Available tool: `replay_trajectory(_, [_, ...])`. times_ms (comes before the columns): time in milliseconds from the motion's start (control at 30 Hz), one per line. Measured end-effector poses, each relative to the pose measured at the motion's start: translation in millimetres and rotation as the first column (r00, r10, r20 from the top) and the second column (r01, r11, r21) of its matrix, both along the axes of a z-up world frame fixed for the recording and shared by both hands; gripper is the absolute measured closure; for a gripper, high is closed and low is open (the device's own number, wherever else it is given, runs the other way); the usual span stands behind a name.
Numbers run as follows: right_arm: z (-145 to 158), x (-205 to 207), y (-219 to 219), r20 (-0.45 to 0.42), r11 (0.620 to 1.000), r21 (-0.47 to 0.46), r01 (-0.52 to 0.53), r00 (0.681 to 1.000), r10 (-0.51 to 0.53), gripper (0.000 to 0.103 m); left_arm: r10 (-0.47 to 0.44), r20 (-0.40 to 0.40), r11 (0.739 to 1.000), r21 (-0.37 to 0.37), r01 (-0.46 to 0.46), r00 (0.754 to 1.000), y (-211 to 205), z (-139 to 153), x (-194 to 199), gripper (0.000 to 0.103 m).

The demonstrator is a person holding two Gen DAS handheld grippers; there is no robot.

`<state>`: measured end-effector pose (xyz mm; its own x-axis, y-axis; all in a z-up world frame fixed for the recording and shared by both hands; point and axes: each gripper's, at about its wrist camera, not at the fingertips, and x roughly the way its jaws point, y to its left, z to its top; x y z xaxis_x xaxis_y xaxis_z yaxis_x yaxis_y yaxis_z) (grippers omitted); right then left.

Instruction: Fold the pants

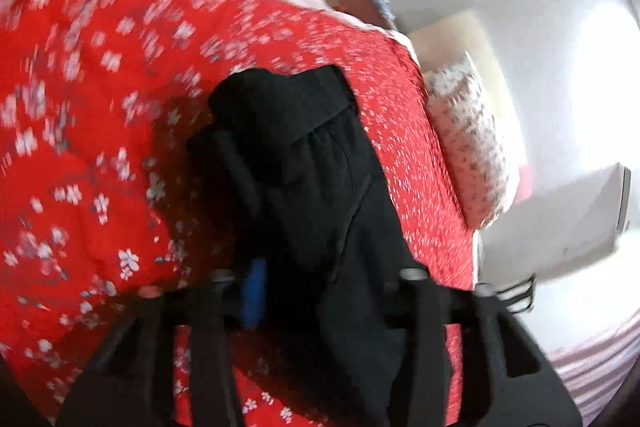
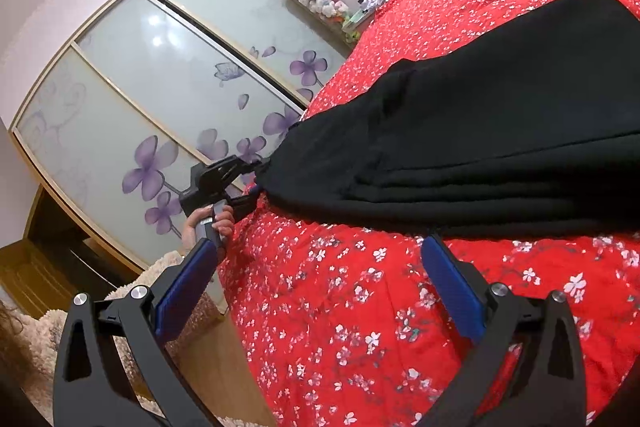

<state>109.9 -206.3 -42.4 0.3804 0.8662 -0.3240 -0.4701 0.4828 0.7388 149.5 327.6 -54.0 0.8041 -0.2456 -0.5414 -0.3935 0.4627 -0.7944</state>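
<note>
Your right gripper [image 2: 320, 291] hangs wide open and empty, with the pants [image 2: 480, 131] lying just beyond its fingertips at twelve o'clock, long axis running nine to three. Your left gripper [image 1: 320, 291] is clamped on their end at ten o'clock, so it is nearer. Underneath is a red floral bedspread [image 2: 360, 327]; a wardrobe [image 2: 168, 75] stands beyond.

Left gripper [image 2: 256, 176] clamped on black fabric at the far end, fingers closed together, gripped from below by a bare hand [image 2: 208, 223] wrapped round the handle. Right gripper [image 2: 320, 291] held nearer, tilted, blue pads [image 2: 452, 287] spread wide apart with nothing between them, hovering just short of the cloth.
</note>
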Motion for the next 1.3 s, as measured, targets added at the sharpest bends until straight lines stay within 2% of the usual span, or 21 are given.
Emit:
replay_trajectory(67, [0.0,-0.1,0.0,-0.001,1.0,-0.002,0.0,1.0,0.0,0.001,0.015,-0.004,1.0,-0.005,-0.015,1.0,-1.0,-4.9,2.7,0.046])
replay_trajectory(167, [0.2,-0.2,0.0,-0.001,1.0,-0.002,0.0,1.0,0.0,0.001,0.008,-0.026,0.999,0.05,-0.007,1.0,-8.1,-1.2,13.0,0.035])
replay_trajectory(233, [0.1,-0.1,0.1,-0.001,1.0,-0.002,0.0,1.0,0.0,0.001,0.023,-0.043,0.998,0.058,-0.021,0.999,-10.3,-1.3,19.2,0.034])
replay_trajectory(267, [0.0,-0.1,0.1,-0.001,1.0,-0.002,0.0,1.0,0.0,0.001,0.034,-0.048,0.998,0.051,-0.032,0.998,-10.0,-2.2,21.2,0.036])
replay_trajectory(300, [-0.1,-0.1,0.2,0.0,1.0,-0.003,0.0,1.0,0.0,0.001,0.055,-0.065,0.997,0.052,-0.051,0.996,-9.5,-2.9,22.5,0.05])
replay_trajectory(400, [-0.7,0.0,1.0,-0.001,1.0,-0.009,0.0,1.0,0.0,0.001,0.067,-0.086,0.996,0.067,-0.061,0.994,-8.6,-5.4,14.3,0.076])
replay_trajectory(467, [-0.7,-0.2,1.3,-0.001,1.0,-0.01,-0.003,1.0,0.003,0.001,0.055,-0.072,0.995,0.091,-0.048,0.996,-7.8,-2.2,7.7,0.082])
replay_trajectory(600, [-0.3,0.4,1.4,-0.002,1.0,-0.01,-0.005,1.0,0.005,0.001,0.024,-0.056,0.98,0.2,-0.013,0.998,-19.3,19.3,1.6,0.09])
replay_trajectory(667, [0.0,0.7,1.0,-0.004,1.0,-0.007,-0.004,1.0,0.004,0.001,-0.014,-0.041,0.953,0.301,0.026,0.999,-33.8,40.7,3.4,0.09])
replay_trajectory(733, [-0.1,1.1,-0.3,-0.007,1.0,0.002,0.001,1.0,-0.001,0.001,-0.067,-0.031,0.914,0.399,0.074,0.997,-52.2,64.7,7.5,0.091])
replay_trajectory(833, [0.9,1.8,-4.4,-0.008,1.0,0.016,0.02,1.0,-0.02,0.001,-0.134,-0.004,0.866,0.485,0.12,0.991,-78.6,97.7,13.7,0.092])
replay_trajectory(967, [3.7,2.7,-16.6,-0.007,0.996,0.061,0.063,0.998,-0.062,0.001,-0.218,0.051,0.837,0.523,0.159,0.975,-113.9,131.6,14.5,0.092])
replay_trajectory(1033, [4.5,3.5,-25.6,-0.014,0.991,0.095,0.09,0.996,-0.089,0.001,-0.268,0.068,0.812,0.554,0.187,0.961,-139.3,148.1,19.6,0.092])
replay_trajectory(1133, [5.3,3.7,-37.2,-0.018,0.983,0.122,0.138,0.99,-0.137,0.001,-0.333,0.087,0.788,0.573,0.227,0.939,-171.7,165.9,22.4,0.092])
replay_trajectory(1300, [5.2,4.9,-54.0,-0.03,0.964,0.168,0.208,0.978,-0.206,0.001,-0.413,0.086,0.764,0.575,0.293,0.907,-221.8,179.1,31.3,0.092])
